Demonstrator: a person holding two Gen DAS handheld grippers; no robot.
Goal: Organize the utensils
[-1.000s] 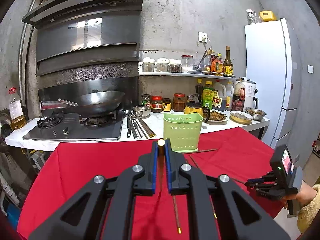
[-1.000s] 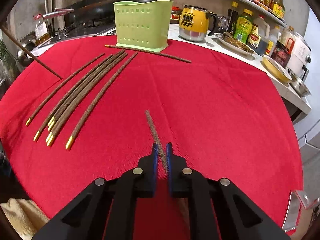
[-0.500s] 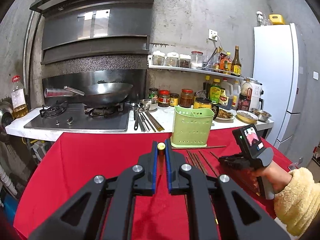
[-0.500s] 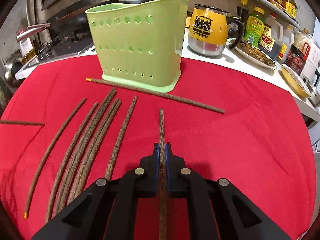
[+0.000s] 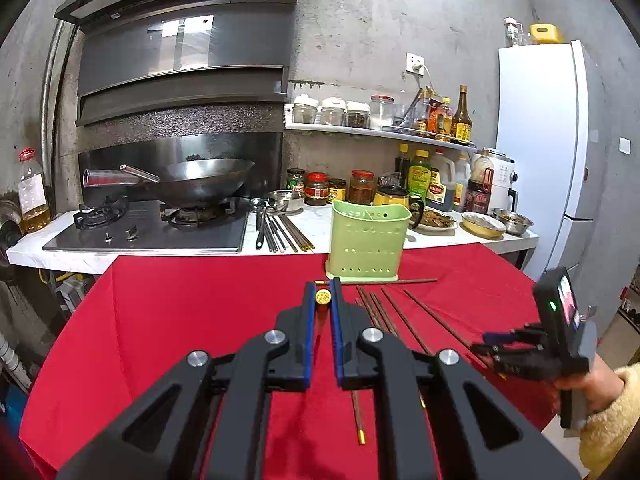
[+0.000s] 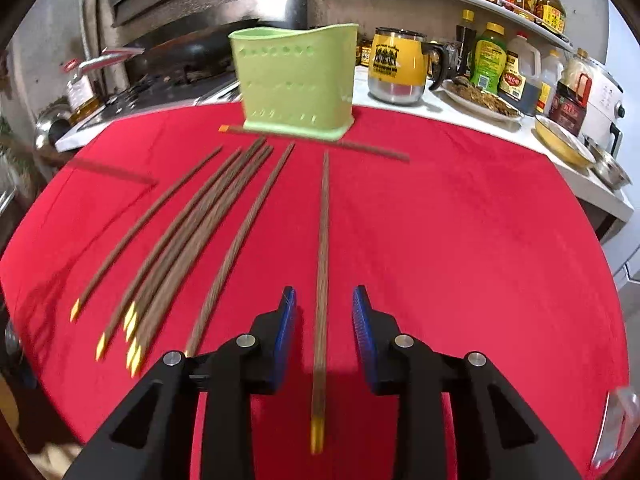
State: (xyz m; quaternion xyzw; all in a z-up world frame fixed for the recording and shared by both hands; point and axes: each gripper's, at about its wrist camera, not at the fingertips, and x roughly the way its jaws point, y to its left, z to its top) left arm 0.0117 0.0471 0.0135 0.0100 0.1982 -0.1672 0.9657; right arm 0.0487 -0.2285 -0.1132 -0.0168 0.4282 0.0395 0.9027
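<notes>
- Right wrist view: the right gripper (image 6: 324, 300) hangs over the red tablecloth (image 6: 460, 240) with its jaws apart; they have just been opening. One chopstick (image 6: 323, 264) lies flat on the cloth between the blue pads (image 6: 286, 332), and neither pad touches it.
- That chopstick points its thin end toward the green utensil holder (image 6: 296, 80) and its yellow tip toward the camera.
- To its left lie more chopsticks, fanned out with yellow tips toward the camera. One (image 6: 240, 240) lies alone just beside it, then a tight bundle (image 6: 192, 240) of about four, blurred so the count is unsure, and one more (image 6: 148, 224) at the far left.
- One further chopstick (image 6: 368, 150) lies crosswise against the holder's base, its orange end sticking out on the left.
- The holder stands upright at the far edge of the cloth. A yellow mug (image 6: 396, 66) stands on the counter just behind it.
- Left wrist view: the left gripper (image 5: 322, 300) is closed narrowly on one chopstick (image 5: 322, 297), seen end-on, its gold cap showing between the pads.
- The person's right hand (image 5: 592, 388), in a yellow sleeve, holds the other gripper at the right edge, above the fanned chopsticks.
- One wok (image 5: 200, 180) sits on the stove behind.
</notes>
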